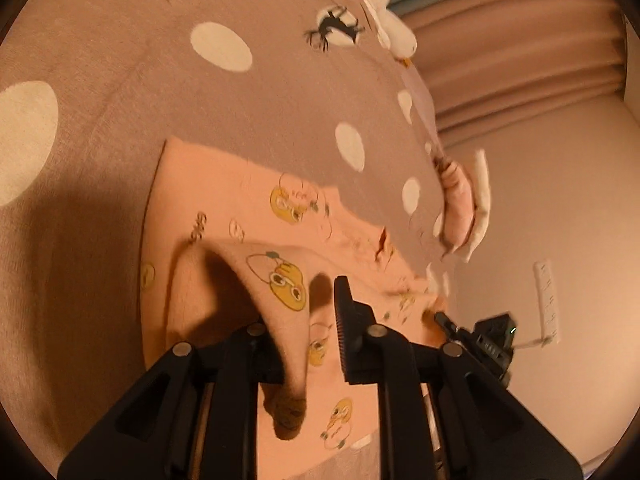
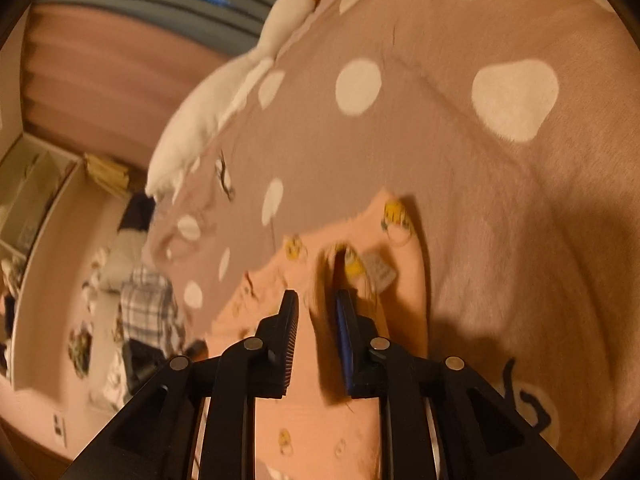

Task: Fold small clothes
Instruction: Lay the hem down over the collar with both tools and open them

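A small peach garment [image 1: 240, 200] printed with yellow cartoon faces lies on a brown bedspread [image 1: 160, 80] with white dots. One fold of it is raised and draped over the left finger of my left gripper [image 1: 304, 300]. A gap shows between that fold and the right finger [image 1: 346, 320], so the pads are not pressing it. In the right wrist view the garment [image 2: 404, 280] has a raised, blurred edge between the fingers of my right gripper [image 2: 316, 296]. Those jaws stand slightly apart and do not clamp the edge. The right gripper's tip [image 1: 480, 332] also shows at the garment's far edge.
A white plush goose [image 2: 224, 100] lies along the bed's far edge. A folded pink and white bundle [image 1: 464, 204] sits near the bed's right edge. Beside the bed, the floor holds a plaid cloth [image 2: 148, 304] and other clutter. A white power strip [image 1: 546, 300] lies beyond the bed.
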Demonstrator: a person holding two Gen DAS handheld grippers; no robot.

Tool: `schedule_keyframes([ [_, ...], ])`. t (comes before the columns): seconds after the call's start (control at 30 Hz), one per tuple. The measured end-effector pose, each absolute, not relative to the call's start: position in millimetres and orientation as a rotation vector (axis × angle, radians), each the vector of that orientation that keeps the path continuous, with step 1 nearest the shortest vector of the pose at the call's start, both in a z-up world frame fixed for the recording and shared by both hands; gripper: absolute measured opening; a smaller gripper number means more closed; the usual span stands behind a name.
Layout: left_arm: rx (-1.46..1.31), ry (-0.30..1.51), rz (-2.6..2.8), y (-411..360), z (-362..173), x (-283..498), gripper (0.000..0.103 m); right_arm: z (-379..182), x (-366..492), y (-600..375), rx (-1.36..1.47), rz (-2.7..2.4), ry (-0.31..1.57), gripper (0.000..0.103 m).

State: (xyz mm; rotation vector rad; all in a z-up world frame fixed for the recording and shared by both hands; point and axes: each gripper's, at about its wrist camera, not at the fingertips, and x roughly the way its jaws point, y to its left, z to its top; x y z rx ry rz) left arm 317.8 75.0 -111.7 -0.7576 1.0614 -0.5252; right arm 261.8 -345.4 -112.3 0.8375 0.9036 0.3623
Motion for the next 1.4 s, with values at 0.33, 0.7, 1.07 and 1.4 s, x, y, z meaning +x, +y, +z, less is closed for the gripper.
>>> schedule_keyframes([
  [0.33, -0.883, 0.916, -0.392, 113.4, -107.2, 308.1, 0.003, -100.7, 251.5, -353.7, 0.803, 0.243, 0.81, 0.006],
  [0.7, -0.85, 0.997, -0.459, 103.9, -108.8, 308.8, 0.028, -102.8, 256.5, -345.3, 0.832, 0.319, 0.849, 0.006],
  [1.07, -0.747, 1.094, -0.493, 90.4, -119.7, 303.9, 0.005, -106.0, 253.2, -324.7, 0.714, 0.353, 0.953, 0.007],
  [1.4, -1.23, 0.865, -0.373, 124.2, -120.2, 353.7, 0.005, -93.1, 294.9, -336.5, 0.962, 0.425, 0.831, 0.007],
])
